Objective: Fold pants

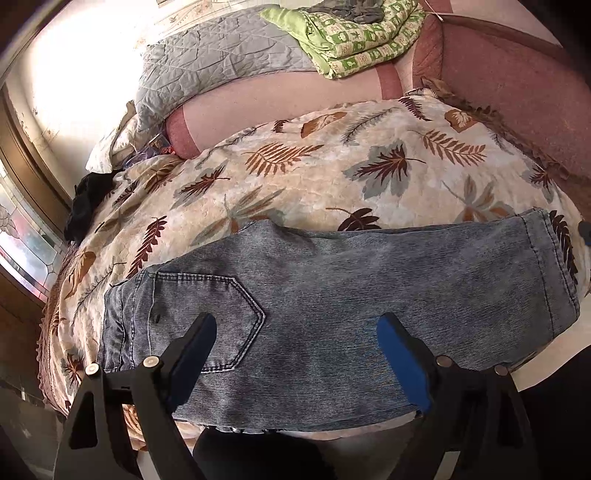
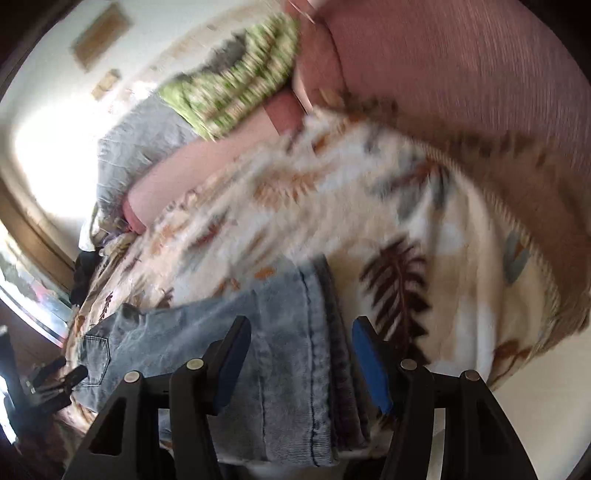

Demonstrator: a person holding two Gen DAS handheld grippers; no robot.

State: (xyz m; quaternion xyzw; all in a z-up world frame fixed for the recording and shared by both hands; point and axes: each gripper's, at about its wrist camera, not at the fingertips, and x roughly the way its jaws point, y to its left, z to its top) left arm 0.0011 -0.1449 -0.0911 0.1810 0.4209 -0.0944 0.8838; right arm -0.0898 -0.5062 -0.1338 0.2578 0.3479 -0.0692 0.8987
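While lying flat on leaf-print blanket [image 1: 295, 177], jeans [image 1: 332, 295] span nine to three; left gripper [image 1: 297, 325] spread above pocket side, right gripper [image 2: 301, 332] spread, straddling hem at five.

We're in a home bedroom, w/ a made-up bed [image 1: 517, 96] filling most of both views. A leaf-print blanket [image 1: 295, 173] covers it, pink bolster [image 1: 280, 107] across the head end, grey quilted blanket [image 1: 207, 70] and a folded green patterned quilt [image 1: 354, 40] piled behind. Padded reddish headboard side [image 2: 461, 66] on the right. Wood-framed window w/ stained glass [image 1: 22, 236] at left, strong daylight. Small plaque on the pale wall [image 2: 99, 35]. Jeans [image 1: 332, 295] laid out on the bed – domestic laundry setting.
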